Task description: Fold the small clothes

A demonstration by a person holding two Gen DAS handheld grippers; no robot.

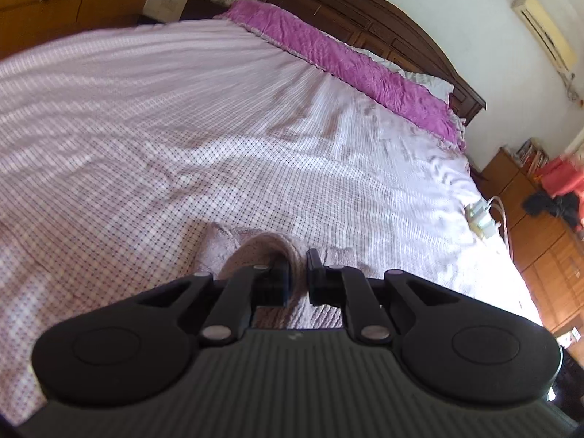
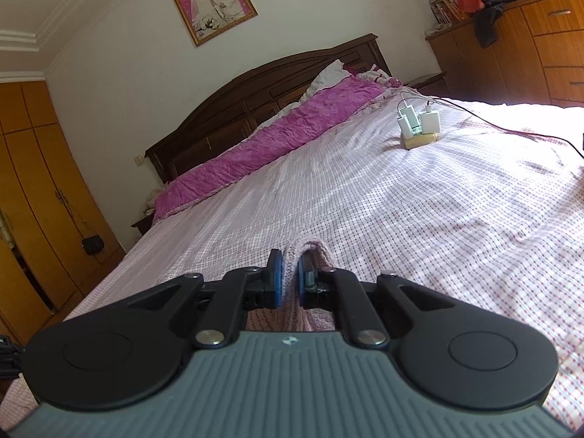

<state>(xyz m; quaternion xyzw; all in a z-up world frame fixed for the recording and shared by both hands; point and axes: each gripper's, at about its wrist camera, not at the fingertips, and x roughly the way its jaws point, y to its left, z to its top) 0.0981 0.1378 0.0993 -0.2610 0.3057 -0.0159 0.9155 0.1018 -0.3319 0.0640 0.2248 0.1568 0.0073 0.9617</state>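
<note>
Pale pink knit garment (image 2: 310, 255) on a pink-and-white checked bedsheet (image 2: 401, 219) — magenta blanket (image 2: 277, 138) beyond.

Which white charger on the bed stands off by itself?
The right-hand charger, standing alone on the power strip. The other two chargers touch.

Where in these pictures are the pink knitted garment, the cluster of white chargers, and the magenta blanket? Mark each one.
pink knitted garment (image 2: 310, 252): right wrist view, on the looped edge pinched between the fingers.
white chargers (image 2: 419, 120): right wrist view, on the middle plug of the cluster.
magenta blanket (image 1: 350, 62): left wrist view, on its crinkled top surface.
</note>
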